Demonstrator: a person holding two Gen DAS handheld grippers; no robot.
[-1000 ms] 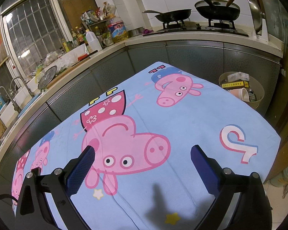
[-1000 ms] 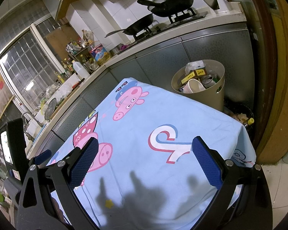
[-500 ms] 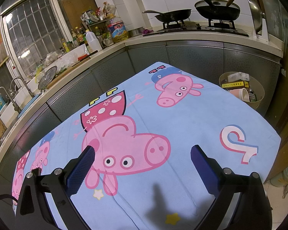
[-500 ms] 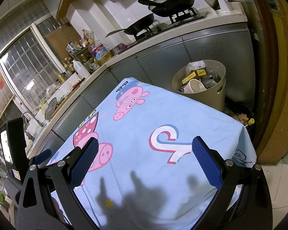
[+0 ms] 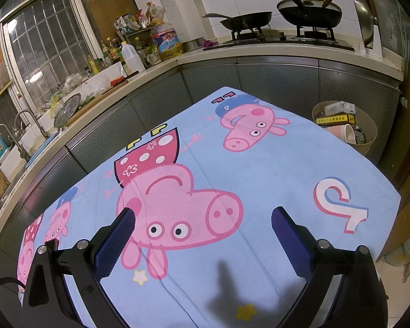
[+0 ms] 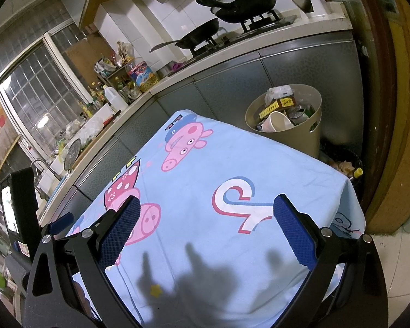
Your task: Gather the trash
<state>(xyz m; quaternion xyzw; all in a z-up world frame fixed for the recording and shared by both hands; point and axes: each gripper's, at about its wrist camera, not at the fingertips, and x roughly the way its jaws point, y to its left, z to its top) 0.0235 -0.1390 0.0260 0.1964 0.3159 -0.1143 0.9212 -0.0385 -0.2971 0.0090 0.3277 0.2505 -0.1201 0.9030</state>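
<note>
A beige trash bin (image 6: 303, 134) stands on the floor past the table's far right corner, full of boxes, a paper cup and cans. It also shows in the left wrist view (image 5: 369, 136). The table is covered by a light blue cartoon pig cloth (image 5: 232, 180), also seen in the right wrist view (image 6: 210, 180), with no loose trash on it. My left gripper (image 5: 202, 216) is open and empty above the cloth. My right gripper (image 6: 205, 207) is open and empty above the cloth's right part.
A kitchen counter (image 5: 259, 54) wraps the far side, with a stove and pans (image 5: 309, 13), bottles (image 5: 134, 57) and a sink (image 5: 11, 147). A dark bin with waste (image 6: 344, 164) sits on the floor right of the beige bin. A wooden door frame (image 6: 391, 109) stands at right.
The right wrist view has shifted slightly. The left gripper has not moved. Both stay open.
</note>
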